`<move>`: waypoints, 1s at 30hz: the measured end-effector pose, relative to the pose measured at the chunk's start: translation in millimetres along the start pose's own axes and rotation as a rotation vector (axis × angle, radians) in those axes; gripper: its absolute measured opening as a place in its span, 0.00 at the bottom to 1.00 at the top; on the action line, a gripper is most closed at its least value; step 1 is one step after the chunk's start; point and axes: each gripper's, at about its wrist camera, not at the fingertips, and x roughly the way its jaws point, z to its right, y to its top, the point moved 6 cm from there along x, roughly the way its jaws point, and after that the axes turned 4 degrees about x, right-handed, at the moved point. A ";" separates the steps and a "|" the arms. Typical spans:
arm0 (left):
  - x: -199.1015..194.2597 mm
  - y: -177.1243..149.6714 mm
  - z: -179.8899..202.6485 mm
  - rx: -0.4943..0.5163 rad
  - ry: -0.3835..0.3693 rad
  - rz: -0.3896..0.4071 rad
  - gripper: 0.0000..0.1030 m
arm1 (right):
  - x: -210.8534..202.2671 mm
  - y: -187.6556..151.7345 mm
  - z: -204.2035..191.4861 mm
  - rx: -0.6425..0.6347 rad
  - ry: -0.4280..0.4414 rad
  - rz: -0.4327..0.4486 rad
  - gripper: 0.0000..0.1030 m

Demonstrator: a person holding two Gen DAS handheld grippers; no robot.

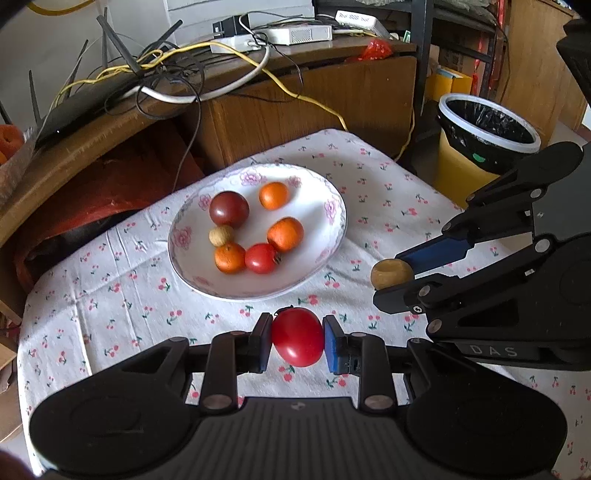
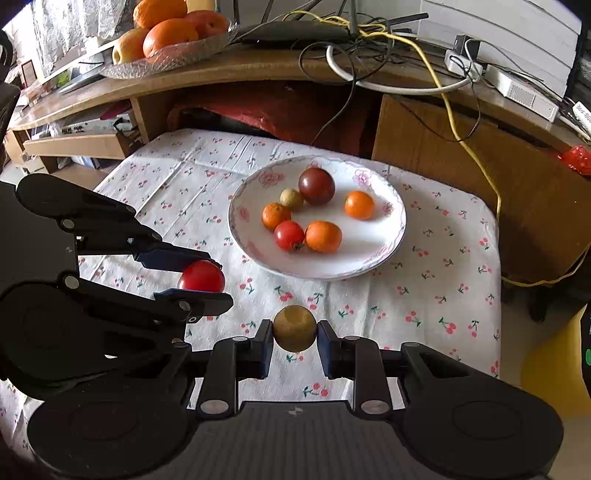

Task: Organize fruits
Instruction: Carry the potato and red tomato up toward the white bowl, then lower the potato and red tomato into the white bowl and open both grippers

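Floral tablecloth (image 1: pixel 110 295) below; left gripper (image 1: pixel 297 341) clamps red tomato (image 1: pixel 297 341); right gripper (image 2: pixel 294 334) grips tan fruit (image 2: pixel 294 328) (both aloft).

Ahead of me, a white tablecloth printed with small red cherries (image 2: pixel 424 295) covers a low table. Behind it runs a curved brown wooden desk (image 2: pixel 229 66), cluttered with a tangle of black, white and yellow cables (image 2: pixel 373 48) and a flat white plastic box (image 1: pixel 295 35). To my right stands a yellow bin lined with a black plastic bag (image 1: pixel 487 125). Daylight falls softly across the cloth.
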 end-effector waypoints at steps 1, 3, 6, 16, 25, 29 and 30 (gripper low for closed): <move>-0.4 1.5 -0.8 -0.001 0.002 0.004 0.36 | -0.4 1.4 0.5 0.001 -0.001 0.003 0.21; -1.0 4.3 -2.7 -0.003 0.008 0.011 0.36 | -0.7 4.5 1.4 0.003 -0.004 0.011 0.21; -0.9 9.3 -6.3 -0.008 0.017 0.019 0.36 | -0.8 9.5 2.6 0.007 -0.012 0.022 0.21; 8.5 29.9 -21.6 -0.034 0.055 0.037 0.34 | 5.3 31.7 12.3 0.035 -0.037 0.054 0.22; 27.9 36.0 -32.8 -0.052 0.080 0.020 0.34 | 22.8 43.1 20.3 0.042 -0.046 0.047 0.22; 31.8 38.3 -37.3 -0.067 0.090 0.020 0.33 | 27.1 48.3 22.6 0.041 -0.047 0.051 0.22; 32.8 39.3 -38.5 -0.070 0.090 0.020 0.33 | 28.0 49.6 23.3 0.042 -0.047 0.052 0.22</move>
